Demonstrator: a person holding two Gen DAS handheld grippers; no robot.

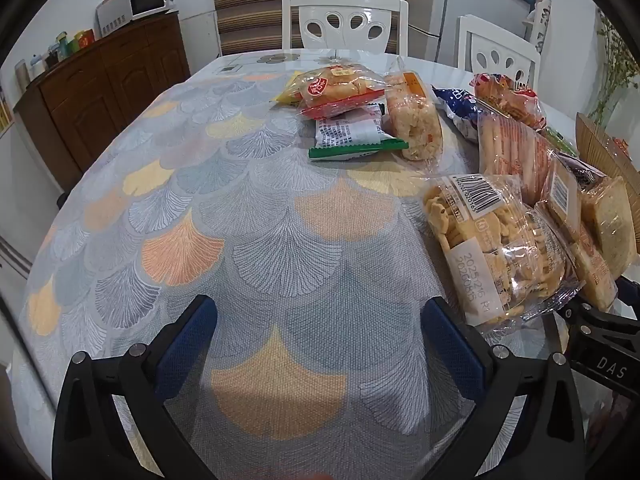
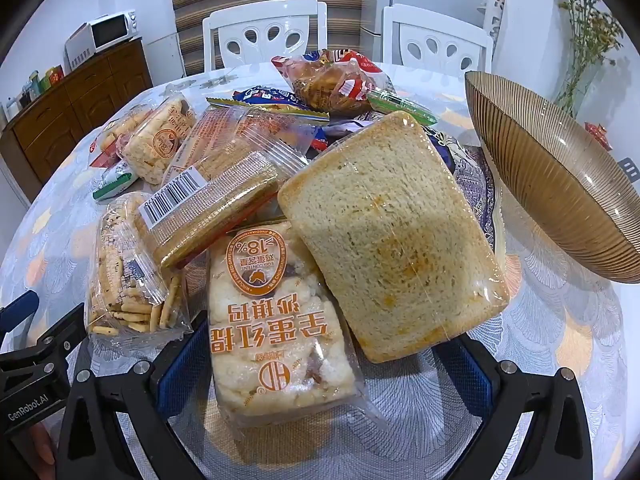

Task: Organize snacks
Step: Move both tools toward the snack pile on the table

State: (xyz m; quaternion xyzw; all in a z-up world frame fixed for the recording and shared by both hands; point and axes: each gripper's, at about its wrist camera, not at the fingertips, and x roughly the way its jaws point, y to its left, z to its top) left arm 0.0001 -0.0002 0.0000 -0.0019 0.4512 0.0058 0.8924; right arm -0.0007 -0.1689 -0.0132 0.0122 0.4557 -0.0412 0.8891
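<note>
A heap of wrapped snacks lies on the table. In the right wrist view a puffed rice cake pack with orange print lies between the wide-apart fingers of my right gripper, and a wrapped bread slice leans over it. A wafer pack and a stick-biscuit bag lie to the left. My left gripper is open and empty over bare tablecloth. A bag of small crackers lies just right of it. A red bun pack and a green-edged packet lie farther back.
A ribbed brown glass bowl stands tilted at the right. The round table has a fan-pattern cloth. Two white chairs stand behind it, and a wooden cabinet with a microwave is at the left.
</note>
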